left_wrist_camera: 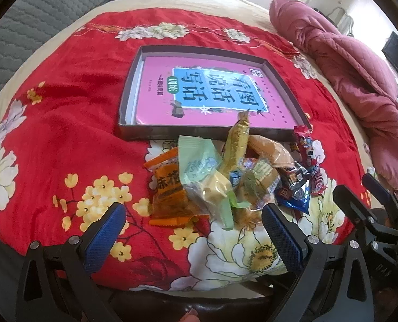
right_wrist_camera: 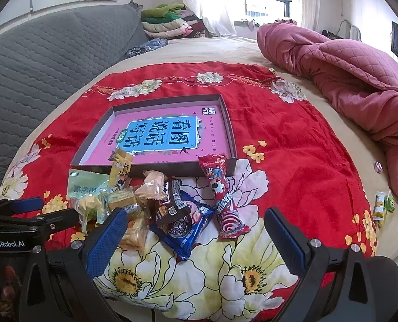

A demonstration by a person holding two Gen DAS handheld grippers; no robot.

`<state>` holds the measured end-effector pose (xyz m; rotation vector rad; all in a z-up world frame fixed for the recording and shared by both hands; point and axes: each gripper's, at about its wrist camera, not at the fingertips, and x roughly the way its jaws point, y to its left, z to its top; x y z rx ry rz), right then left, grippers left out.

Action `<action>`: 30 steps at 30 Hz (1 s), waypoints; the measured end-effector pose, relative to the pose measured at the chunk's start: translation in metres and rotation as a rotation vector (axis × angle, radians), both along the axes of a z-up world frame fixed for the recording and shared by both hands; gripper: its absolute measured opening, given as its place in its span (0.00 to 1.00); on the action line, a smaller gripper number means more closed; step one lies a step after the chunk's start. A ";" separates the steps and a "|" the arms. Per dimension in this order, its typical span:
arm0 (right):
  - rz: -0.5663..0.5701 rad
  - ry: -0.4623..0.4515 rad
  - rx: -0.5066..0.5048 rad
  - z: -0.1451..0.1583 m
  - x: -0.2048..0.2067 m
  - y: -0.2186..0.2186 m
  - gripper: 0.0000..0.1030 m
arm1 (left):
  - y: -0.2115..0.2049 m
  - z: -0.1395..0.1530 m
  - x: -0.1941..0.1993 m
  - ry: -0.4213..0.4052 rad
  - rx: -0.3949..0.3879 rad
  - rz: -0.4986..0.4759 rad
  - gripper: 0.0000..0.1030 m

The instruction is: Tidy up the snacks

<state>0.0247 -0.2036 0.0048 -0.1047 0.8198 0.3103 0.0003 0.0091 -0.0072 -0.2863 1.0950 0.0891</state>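
Snacks (left_wrist_camera: pixel 225 182) heaped, overlapping, labels partly hidden

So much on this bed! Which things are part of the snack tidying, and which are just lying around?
Part of the job: snack pile, shallow box, left gripper, right gripper.

Just lying about: pink quilt, folded clothes, red floral cloth, small green packets.

On the red floral cloth (right_wrist_camera: pixel 292 139) there is one shallow box (right_wrist_camera: pixel 229 123) with one pink book (right_wrist_camera: pixel 161 134) inside. About ten snack packets (right_wrist_camera: pixel 182 222) lie in one pile, and two small packets (right_wrist_camera: pixel 384 206) lie apart.
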 end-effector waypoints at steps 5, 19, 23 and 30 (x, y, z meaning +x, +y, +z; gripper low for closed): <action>-0.004 -0.003 0.020 0.001 0.003 -0.003 0.99 | 0.010 -0.002 0.000 0.004 -0.012 0.019 0.98; -0.076 0.020 0.066 -0.007 0.024 -0.026 0.99 | 0.054 -0.018 0.002 0.046 -0.095 0.089 0.98; -0.082 0.026 0.069 -0.010 0.027 -0.029 0.99 | 0.066 -0.025 0.002 0.069 -0.116 0.095 0.98; -0.086 0.028 0.066 -0.011 0.029 -0.030 0.99 | 0.074 -0.032 0.004 0.089 -0.135 0.081 0.98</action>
